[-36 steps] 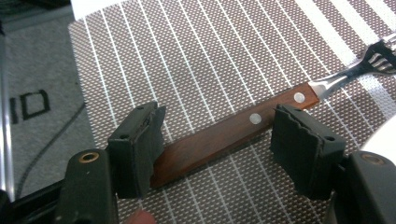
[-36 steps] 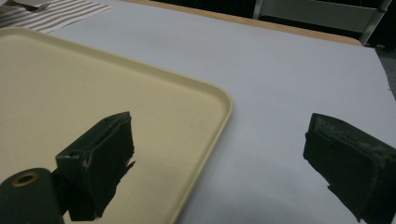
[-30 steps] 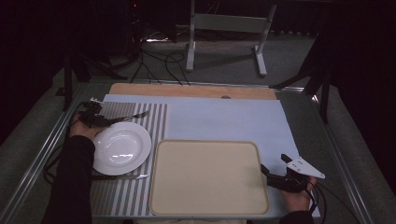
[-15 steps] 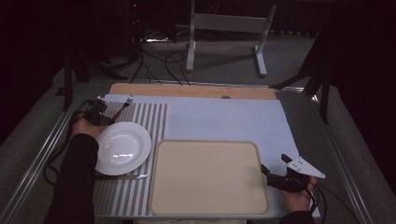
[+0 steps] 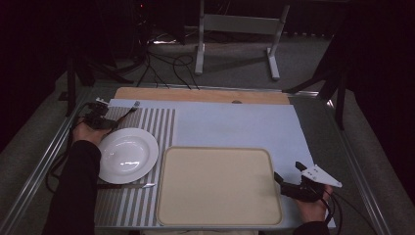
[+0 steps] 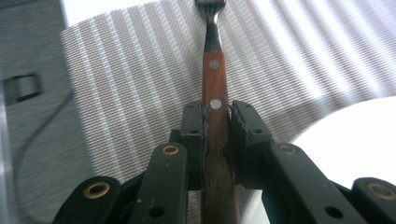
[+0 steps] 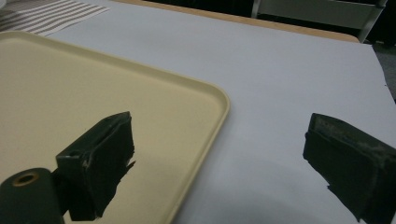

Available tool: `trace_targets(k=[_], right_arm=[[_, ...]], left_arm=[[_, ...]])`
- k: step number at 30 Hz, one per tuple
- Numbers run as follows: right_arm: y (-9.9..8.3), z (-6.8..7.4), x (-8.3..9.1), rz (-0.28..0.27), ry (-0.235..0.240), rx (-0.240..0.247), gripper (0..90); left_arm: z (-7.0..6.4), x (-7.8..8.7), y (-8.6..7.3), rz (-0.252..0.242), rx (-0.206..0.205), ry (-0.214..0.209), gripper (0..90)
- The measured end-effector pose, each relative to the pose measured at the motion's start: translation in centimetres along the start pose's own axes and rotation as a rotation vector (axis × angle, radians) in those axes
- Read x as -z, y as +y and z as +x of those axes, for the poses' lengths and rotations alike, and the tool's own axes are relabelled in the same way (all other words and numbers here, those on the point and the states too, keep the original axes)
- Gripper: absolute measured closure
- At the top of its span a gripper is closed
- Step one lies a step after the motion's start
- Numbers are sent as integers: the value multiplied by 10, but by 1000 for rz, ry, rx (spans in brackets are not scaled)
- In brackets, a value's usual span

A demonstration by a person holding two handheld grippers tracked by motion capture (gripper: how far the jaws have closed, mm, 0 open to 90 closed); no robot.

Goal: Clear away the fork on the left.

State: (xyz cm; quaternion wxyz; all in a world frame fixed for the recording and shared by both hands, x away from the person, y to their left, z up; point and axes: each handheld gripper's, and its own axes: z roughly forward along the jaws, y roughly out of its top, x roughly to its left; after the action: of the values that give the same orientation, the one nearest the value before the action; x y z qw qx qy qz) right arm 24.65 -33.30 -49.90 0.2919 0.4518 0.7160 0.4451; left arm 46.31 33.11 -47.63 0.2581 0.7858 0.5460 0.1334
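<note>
Fork (image 6: 212, 79): wooden handle with two pale rivets and a metal neck; it lies over the striped mat beyond the plate's far-left edge, tines pointing away from the hand.
Left gripper (image 6: 215, 123): ribbed black jaws pinched tight on the fork's handle; the hand (image 5: 88, 131) sits just left of the plate, forearm in a dark sleeve reaching up from the near edge.
Plate (image 5: 127, 155): round, glossy white, resting on the mat.
Mat (image 5: 156, 122): woven, grey and white stripes.
Tray (image 5: 218, 186): smooth beige rectangle with rounded corners and raised rim, just right of the plate.
Knife (image 5: 128, 185): flat, by the plate's near edge.
Right gripper (image 7: 219, 163): jaws spread wide, holding nothing, low beside the tray's right edge, well away from the plate.
</note>
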Motion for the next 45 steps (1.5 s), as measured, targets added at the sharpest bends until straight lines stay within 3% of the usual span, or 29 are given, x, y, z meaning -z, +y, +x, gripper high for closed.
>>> trace_targets(k=[8, 9, 11, 18, 23, 29, 34, 45], right_arm=[[0, 1, 0, -1, 5, 1, 84], [0, 1, 0, -2, 6, 1, 84], [0, 1, -1, -1, 7, 3, 84], [0, 1, -1, -2, 8, 1, 84], [0, 1, -1, -1, 7, 4, 84], [0, 1, -1, -5, 10, 2, 84], [1, 2, -2, -2, 12, 2, 84], [0, 2, -2, -1, 14, 3, 84]], left_arm=[[-3, 21, -1, -82, 11, 8, 766], [-3, 22, -1, -86, 11, -5, 766], [-5, 24, -2, -93, 11, 15, 766], [-9, 30, -2, -133, 25, 8, 766], [-14, 36, -2, -174, 40, -13, 766], [-23, 46, 0, -208, 21, -13, 765], [-34, 58, 3, -265, 25, -22, 766], [-48, 65, 6, -297, 3, -11, 766]])
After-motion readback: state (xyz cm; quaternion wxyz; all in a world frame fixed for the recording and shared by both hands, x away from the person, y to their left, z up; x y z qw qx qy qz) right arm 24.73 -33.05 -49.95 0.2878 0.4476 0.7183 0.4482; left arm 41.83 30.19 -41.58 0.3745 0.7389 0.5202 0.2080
